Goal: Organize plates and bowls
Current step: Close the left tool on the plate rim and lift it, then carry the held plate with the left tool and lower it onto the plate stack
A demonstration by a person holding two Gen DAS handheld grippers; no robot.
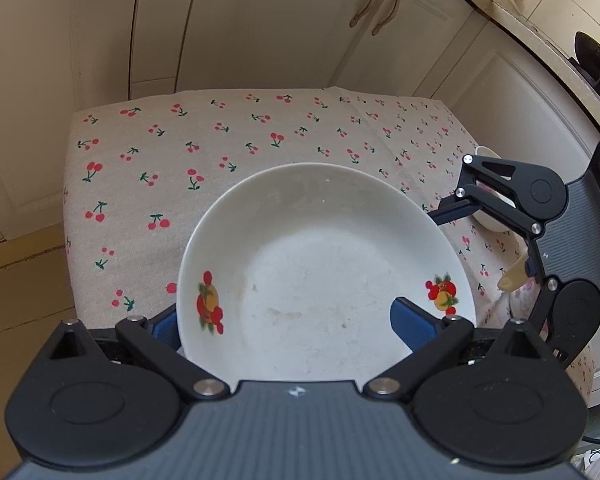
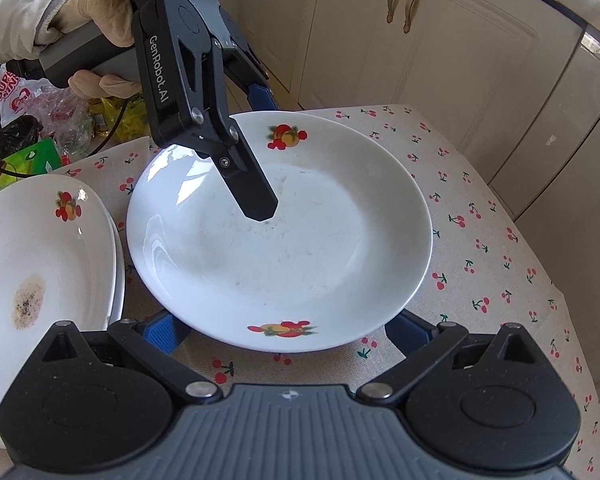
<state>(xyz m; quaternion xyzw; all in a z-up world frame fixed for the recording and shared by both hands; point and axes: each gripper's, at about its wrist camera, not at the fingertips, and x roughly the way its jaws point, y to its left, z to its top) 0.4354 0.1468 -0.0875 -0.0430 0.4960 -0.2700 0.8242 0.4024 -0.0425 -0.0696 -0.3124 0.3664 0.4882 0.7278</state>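
A white deep plate with fruit prints (image 1: 320, 264) (image 2: 284, 240) lies on the cherry-print tablecloth (image 1: 180, 168). My left gripper (image 1: 288, 324) straddles its near rim: one blue pad (image 1: 414, 324) rests inside the plate, the other (image 1: 166, 326) is outside the rim. In the right wrist view the left gripper (image 2: 260, 148) reaches in from the upper left with one finger (image 2: 256, 196) inside the plate. My right gripper (image 2: 288, 332) is open, its fingers low on either side of the plate's near edge, holding nothing. Stacked white plates (image 2: 40, 264), the top one stained, lie at the left.
A small white bowl (image 1: 492, 216) sits on the table behind the right gripper (image 1: 496, 208). Cream cabinets (image 1: 260, 20) stand behind the table. Bags and clutter (image 2: 40, 128) lie beyond the table's left side. The table edge drops off at the right (image 2: 560, 292).
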